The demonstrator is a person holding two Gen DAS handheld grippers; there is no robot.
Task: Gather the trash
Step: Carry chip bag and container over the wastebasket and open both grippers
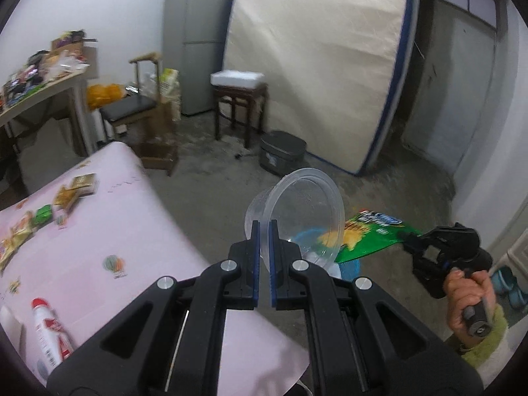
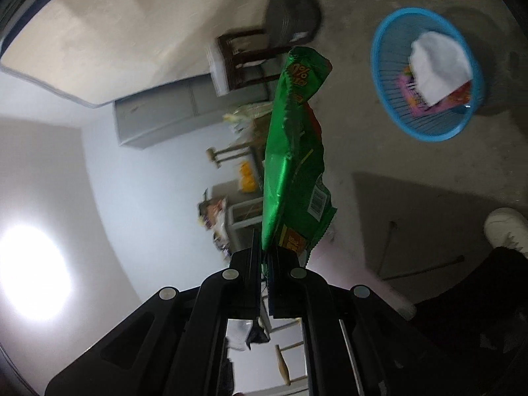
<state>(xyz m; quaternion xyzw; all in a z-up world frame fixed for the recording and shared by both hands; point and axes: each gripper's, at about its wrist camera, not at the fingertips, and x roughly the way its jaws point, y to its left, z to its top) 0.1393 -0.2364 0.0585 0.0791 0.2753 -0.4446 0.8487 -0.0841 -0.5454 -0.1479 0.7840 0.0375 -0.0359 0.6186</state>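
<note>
My left gripper (image 1: 264,231) is shut on the rim of a clear plastic bowl (image 1: 297,211) and holds it in the air beyond the table corner. My right gripper (image 2: 264,247) is shut on a green chip bag (image 2: 293,158), which hangs out from the jaws. In the left wrist view the right gripper (image 1: 407,241) holds the bag (image 1: 369,237) just right of the bowl. A blue mesh trash basket (image 2: 389,99) stands on the floor with white paper and wrappers inside; in the left wrist view the basket (image 1: 351,269) shows below the bowl.
A pink-covered table (image 1: 109,231) at left carries snack wrappers (image 1: 76,188) and a white bottle (image 1: 49,333). A dark stool (image 1: 239,99), grey floor bin (image 1: 280,155), upright mattress (image 1: 323,59) and fridge (image 1: 194,33) stand behind. My white shoe (image 2: 508,227) is on the floor.
</note>
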